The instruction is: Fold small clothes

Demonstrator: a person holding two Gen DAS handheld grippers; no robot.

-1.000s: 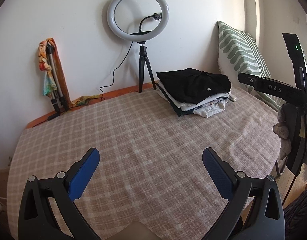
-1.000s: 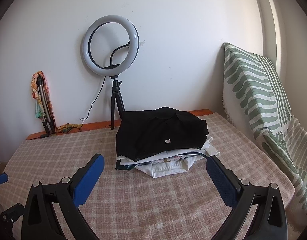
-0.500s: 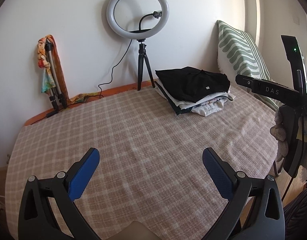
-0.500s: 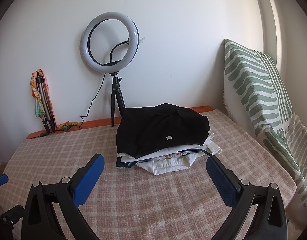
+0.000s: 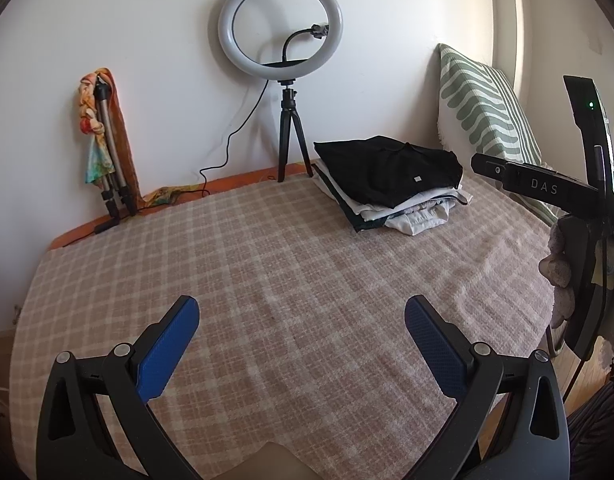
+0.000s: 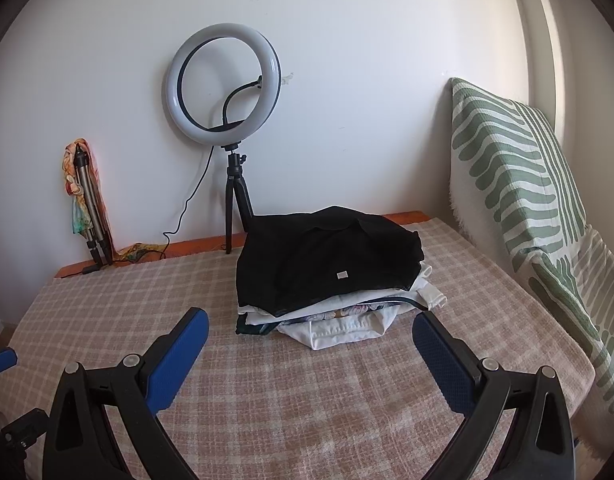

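Both the left claw (image 5: 302,310) and the right claw (image 6: 311,322) are held wide open, empty; a stack of folded clothes topped by a black garment (image 6: 327,264) is seen on the checked pink-beige bed cover (image 5: 267,260).

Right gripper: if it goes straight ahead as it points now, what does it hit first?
Most likely the stack of clothes, centred between the open right gripper fingers; depth is uncertain, and it may graze the checked blanket first.

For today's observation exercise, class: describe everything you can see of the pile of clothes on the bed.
The pile of clothes sits on the checked bedcover, near the ring light's tripod. A black garment with a small pale tag lies on top, loosely folded. Beneath it are white and patterned layers with a dark edge showing, their edges uneven. A white piece sticks out at the bottom front. Neither tool touches it.
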